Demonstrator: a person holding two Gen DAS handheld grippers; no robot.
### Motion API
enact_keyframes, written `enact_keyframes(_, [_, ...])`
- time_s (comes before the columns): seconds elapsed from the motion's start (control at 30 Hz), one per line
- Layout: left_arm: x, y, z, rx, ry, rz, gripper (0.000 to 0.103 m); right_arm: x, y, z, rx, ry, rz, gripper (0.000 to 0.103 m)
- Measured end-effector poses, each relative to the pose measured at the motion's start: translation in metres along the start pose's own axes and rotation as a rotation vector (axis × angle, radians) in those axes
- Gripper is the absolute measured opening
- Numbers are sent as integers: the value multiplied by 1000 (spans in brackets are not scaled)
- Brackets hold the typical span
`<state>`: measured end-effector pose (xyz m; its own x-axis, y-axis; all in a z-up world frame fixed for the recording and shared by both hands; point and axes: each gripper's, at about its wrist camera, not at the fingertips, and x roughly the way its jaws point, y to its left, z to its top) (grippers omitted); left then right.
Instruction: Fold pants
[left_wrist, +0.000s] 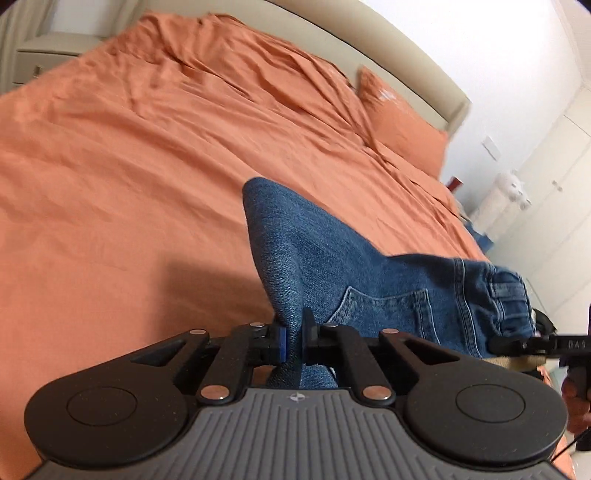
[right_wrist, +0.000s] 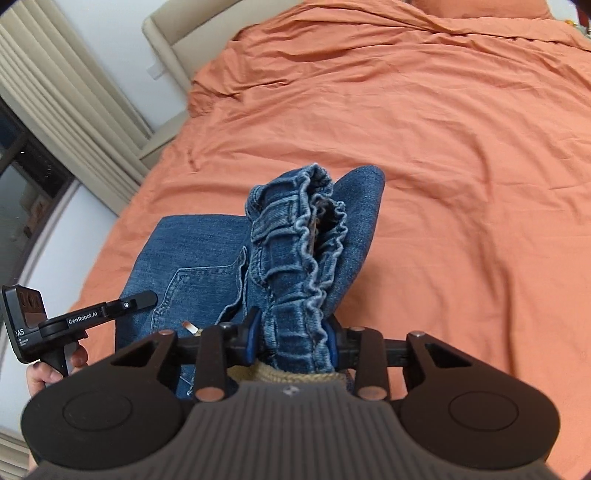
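Blue denim pants (left_wrist: 332, 258) hang lifted above the orange bed cover (left_wrist: 129, 166), held at two places. My left gripper (left_wrist: 293, 339) is shut on a folded edge of the denim, beside a back pocket (left_wrist: 384, 310). My right gripper (right_wrist: 293, 339) is shut on the bunched, ruffled waistband (right_wrist: 303, 258), which stands up between its pads. The pants (right_wrist: 199, 258) drape down to the left toward the other gripper. In the right wrist view one of the left gripper's fingers (right_wrist: 136, 301) pokes into the denim from the left, with a hand (right_wrist: 40, 373) on its handle.
The bed cover (right_wrist: 461, 184) is wrinkled and stretches far beyond the pants. An orange pillow (left_wrist: 402, 122) leans on the beige headboard (left_wrist: 369, 48). A nightstand (left_wrist: 40, 55) stands at the far left, white wardrobe doors (left_wrist: 554, 184) at the right, and a curtained window (right_wrist: 74, 110) beside the bed.
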<state>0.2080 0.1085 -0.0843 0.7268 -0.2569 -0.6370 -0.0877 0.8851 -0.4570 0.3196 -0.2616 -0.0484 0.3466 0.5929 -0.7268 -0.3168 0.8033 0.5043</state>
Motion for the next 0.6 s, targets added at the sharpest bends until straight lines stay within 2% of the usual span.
enact_keyframes(0.2, [-34, 34, 15, -17, -81, 78, 7, 43, 37, -6, 32, 14, 89, 31])
enact_keyframes(0.4, [-49, 71, 29, -47, -153, 167, 7, 104, 70, -12, 67, 34, 188, 31])
enact_keyframes(0.5, [-43, 87, 31, -59, -158, 203, 7, 134, 79, -13, 78, 41, 214, 31])
enact_keyframes(0.6, [-28, 109, 28, -116, -131, 231, 7, 162, 80, -16, 91, 53, 224, 31])
